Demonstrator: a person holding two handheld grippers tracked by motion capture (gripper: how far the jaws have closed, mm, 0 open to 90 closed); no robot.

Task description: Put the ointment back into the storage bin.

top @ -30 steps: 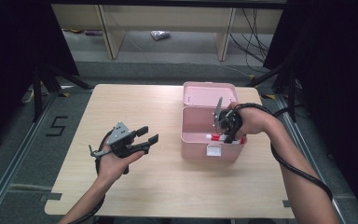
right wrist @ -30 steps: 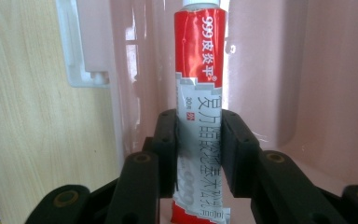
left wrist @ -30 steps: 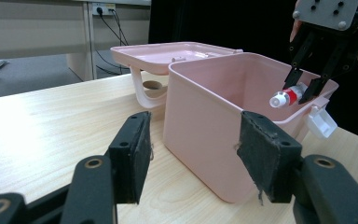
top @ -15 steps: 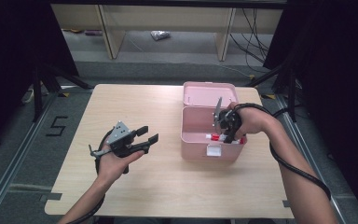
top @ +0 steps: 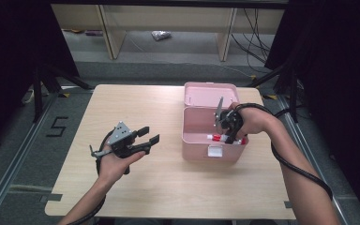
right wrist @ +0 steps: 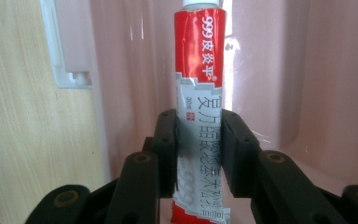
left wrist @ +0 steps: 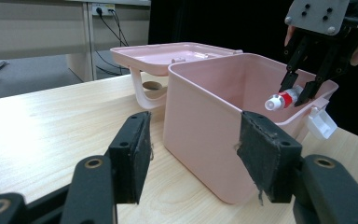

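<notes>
The light wooden table (top: 168,187) holds an open pink plastic box (top: 211,150). Over its front, the right gripper (right wrist: 198,154) pinches a soft red and white tube of cream (right wrist: 199,93) mid-body. It looks light and squashy. The left gripper (top: 147,139) hangs open, empty.

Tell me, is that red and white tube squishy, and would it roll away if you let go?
Probably a bit squishy: the tube looks creased and flattened where the right gripper pinches it. It seems light, since one pinch near its end holds it out over the pink box. Its round cap might let it roll a little, but the flat end would likely stop it.
</notes>
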